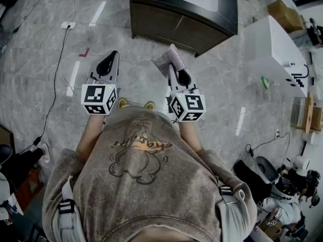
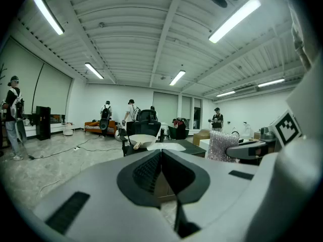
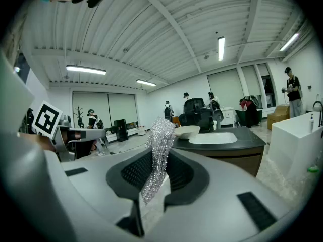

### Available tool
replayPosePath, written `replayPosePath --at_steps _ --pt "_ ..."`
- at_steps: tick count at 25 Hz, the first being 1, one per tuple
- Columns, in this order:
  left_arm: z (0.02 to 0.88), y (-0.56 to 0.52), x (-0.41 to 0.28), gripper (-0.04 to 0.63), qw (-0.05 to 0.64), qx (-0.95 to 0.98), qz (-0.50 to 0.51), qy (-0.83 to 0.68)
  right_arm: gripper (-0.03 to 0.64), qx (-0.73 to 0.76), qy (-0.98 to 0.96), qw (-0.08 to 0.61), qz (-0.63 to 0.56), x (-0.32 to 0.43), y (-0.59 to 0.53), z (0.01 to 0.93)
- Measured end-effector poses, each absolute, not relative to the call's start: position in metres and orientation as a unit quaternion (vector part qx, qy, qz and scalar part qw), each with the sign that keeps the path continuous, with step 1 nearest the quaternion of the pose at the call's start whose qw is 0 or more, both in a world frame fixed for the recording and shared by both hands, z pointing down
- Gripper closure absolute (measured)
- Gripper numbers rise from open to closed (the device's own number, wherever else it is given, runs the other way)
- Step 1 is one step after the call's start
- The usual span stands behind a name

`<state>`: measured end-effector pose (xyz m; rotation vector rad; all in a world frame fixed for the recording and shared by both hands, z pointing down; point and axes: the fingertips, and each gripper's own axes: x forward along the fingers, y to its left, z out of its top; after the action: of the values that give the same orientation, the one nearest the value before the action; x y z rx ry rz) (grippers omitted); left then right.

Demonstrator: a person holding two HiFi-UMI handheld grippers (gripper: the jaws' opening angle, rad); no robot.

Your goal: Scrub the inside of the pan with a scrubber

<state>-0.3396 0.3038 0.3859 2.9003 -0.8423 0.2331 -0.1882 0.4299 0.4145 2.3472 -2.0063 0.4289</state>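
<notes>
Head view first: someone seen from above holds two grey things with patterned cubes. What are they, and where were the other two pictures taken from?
There is no robot here. A person wears a camera on the head, looking down, and holds a gripping tool in each hand. The cubes are part of those tools. The other two pictures come from small cameras that ride on each tool and look out along its jaws.

The left tool is shut and empty. The right tool is shut on a sparkly scrubber.

Ahead stands a dark counter with a white sink set in it and a white pan on top. Nothing touches the pan yet; both tools are held in the air above the floor.
</notes>
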Motion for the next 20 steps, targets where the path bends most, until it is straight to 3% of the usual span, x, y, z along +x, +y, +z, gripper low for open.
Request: replayPosePath --at_steps 13,20 --pt "0.396 0.305 -0.315 0.577 0.092 0.944 0.068 -0.310 0.533 0.720 -0.679 -0.005 0.142 -0.150 0.433 0.424" --pt "0.401 0.289 -0.296 0.577 0.078 0.942 0.072 -0.319 0.533 0.721 -0.677 -0.013 0.145 -0.130 0.421 0.428"
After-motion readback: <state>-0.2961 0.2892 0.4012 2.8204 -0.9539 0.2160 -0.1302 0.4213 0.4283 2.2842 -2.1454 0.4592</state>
